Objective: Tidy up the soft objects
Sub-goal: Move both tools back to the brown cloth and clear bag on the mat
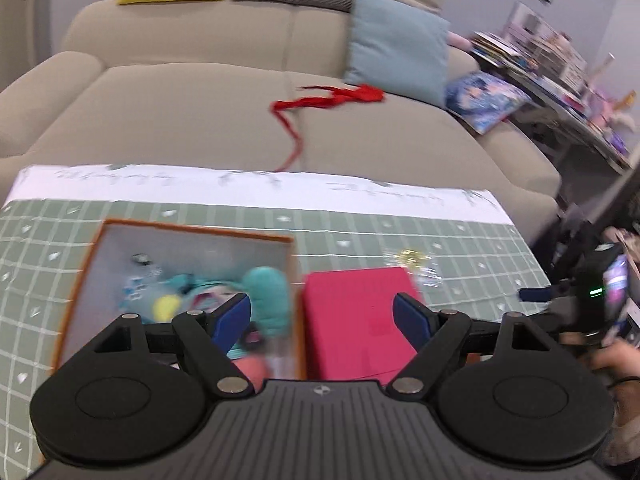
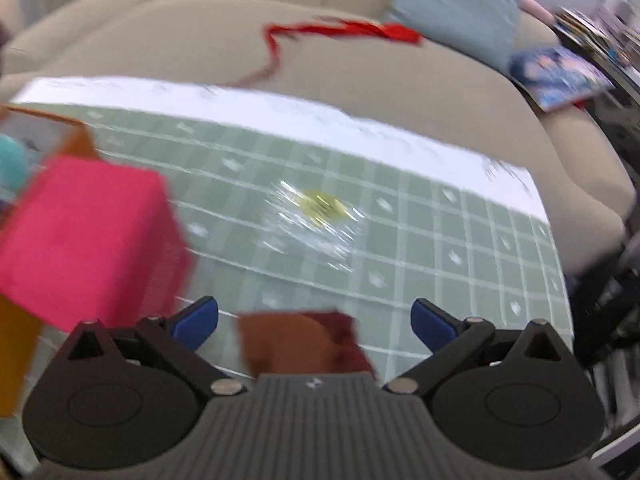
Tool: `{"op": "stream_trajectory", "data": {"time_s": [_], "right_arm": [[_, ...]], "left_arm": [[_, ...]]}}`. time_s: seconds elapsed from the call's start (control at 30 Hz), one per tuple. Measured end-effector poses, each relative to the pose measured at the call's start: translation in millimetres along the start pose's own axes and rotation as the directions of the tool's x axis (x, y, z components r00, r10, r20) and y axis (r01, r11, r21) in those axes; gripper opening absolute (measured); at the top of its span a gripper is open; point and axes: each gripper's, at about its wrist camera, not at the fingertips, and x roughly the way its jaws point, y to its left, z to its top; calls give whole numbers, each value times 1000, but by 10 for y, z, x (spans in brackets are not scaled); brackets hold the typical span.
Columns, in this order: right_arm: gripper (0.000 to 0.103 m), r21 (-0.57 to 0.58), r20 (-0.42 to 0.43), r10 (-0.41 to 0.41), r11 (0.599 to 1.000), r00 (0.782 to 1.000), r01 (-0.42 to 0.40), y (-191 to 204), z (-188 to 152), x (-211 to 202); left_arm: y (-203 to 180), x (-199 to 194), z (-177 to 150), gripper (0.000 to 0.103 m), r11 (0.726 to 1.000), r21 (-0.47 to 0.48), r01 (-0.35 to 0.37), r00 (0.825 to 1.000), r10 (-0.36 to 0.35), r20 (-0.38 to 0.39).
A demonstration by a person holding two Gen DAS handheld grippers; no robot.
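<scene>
Pink cushion (image 1: 356,320) sits between left gripper's (image 1: 322,316) wide-open jaws.

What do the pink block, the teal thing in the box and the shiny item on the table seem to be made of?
The pink block looks like matte foam or sponge: flat faces, no gloss, though blur leaves this open. The teal thing in the orange-rimmed box seems plush fabric, with a rounded, dull surface. The shiny item looks like crinkled clear plastic film around something gold, judging by its scattered glints.

The left claw (image 1: 322,316) gapes wide above a pink block (image 1: 356,320) beside an orange-rimmed box (image 1: 192,300).
</scene>
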Motion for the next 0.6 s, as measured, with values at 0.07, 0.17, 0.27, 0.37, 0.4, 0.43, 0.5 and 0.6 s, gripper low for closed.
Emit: {"op": "stream_trajectory", "data": {"time_s": [0.07,0.17,0.27,0.37,0.4,0.43,0.5,0.6], "right_arm": [[100,17,-27,-46,999,999,46,-152,-129,196],[100,24,-50,-45,999,998,46,-276,-288,461],[100,4,-83,-45,999,996,45,-313,-433,669],[100,-27,-119,-26,999,993,23,-347,-536,827],[100,-33,-122,-23,999,992,19,-357,-556,851],[100,-31,-121,-15,999,993,11,-383,-578,874],[100,-14,-122,9,1000,992,-10,-414,-592,930],[100,17,-121,28,1000,992,-26,-461,-609,960]], "left_arm": [[-187,102,56,95,1000,27,11,1000,-11,-17],[-449,261,124,95,997,68,41,998,-38,-44],[-710,477,185,95,989,127,69,995,-59,-78],[-955,715,189,95,978,193,80,993,-61,-102],[-1029,796,174,95,973,210,99,991,-77,-111],[-1114,908,172,95,965,230,125,987,-97,-131],[-1289,1153,161,95,947,273,167,977,-122,-176],[-1501,1494,130,90,933,313,178,968,-109,-226]]}}
